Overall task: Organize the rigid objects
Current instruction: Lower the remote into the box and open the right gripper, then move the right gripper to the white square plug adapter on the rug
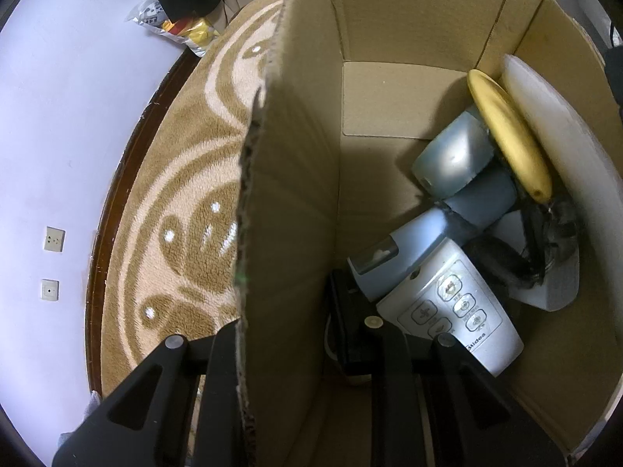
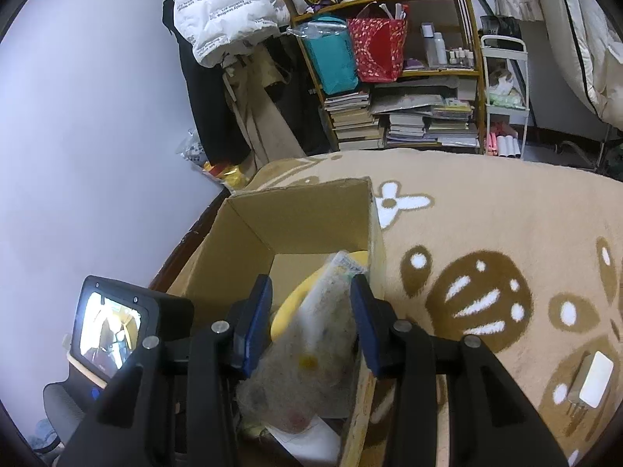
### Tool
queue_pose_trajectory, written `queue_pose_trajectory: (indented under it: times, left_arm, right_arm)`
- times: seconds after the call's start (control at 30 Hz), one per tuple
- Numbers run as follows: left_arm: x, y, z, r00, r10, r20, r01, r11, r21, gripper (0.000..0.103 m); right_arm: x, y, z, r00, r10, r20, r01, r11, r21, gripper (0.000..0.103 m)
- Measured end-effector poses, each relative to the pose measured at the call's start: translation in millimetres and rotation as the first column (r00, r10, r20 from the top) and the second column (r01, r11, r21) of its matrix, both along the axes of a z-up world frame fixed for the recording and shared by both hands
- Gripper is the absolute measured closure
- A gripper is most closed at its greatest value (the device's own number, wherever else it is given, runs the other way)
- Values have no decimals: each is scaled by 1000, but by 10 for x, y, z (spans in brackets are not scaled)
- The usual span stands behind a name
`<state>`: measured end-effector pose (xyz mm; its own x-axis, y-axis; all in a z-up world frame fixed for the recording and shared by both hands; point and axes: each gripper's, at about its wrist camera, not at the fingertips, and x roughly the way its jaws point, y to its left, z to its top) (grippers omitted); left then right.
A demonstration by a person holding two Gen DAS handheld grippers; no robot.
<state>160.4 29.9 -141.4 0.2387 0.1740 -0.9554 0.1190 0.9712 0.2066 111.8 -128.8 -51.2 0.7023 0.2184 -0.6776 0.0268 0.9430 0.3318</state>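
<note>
An open cardboard box stands on a beige patterned carpet. Inside lie a white Midea remote, a blue-grey appliance, a yellow curved object, a white foam sheet and a black cable. My left gripper straddles the box's left wall, one finger outside and one inside, jaws apart. My right gripper hangs over the box, its blue pads pressed on a cone-shaped plastic-wrapped packet.
A white plug adapter lies on the carpet at the right. A shelf of books and bags and hanging clothes stand behind the box. A snack bag lies by the pale wall.
</note>
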Motion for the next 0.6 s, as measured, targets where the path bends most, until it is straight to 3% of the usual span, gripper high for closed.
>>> queue_pose_trajectory:
  times: [0.1, 0.17, 0.3, 0.47, 0.6]
  left_arm:
    - [-10, -6, -3, 1000, -4, 2, 4, 1000, 7, 84]
    - [-11, -6, -4, 1000, -2, 3, 2, 1000, 5, 84]
    - [-17, -22, -13, 1000, -4, 3, 4, 1000, 9, 83]
    - [-17, -21, -12, 1000, -5, 3, 5, 1000, 9, 83]
    - [-19, -23, -9, 1000, -4, 3, 4, 1000, 10, 83]
  right_arm:
    - [-22, -20, 40, 1000, 4, 8, -4, 1000, 6, 51]
    - [-63, -36, 86, 1000, -14, 23, 15, 1000, -18, 38]
    - [-114, -119, 173, 999, -28, 38, 30, 999, -40, 34]
    - [-184, -280, 224, 996, -75, 42, 78, 995, -61, 9]
    - [-223, -453, 194, 992, -122, 17, 123, 990, -62, 0]
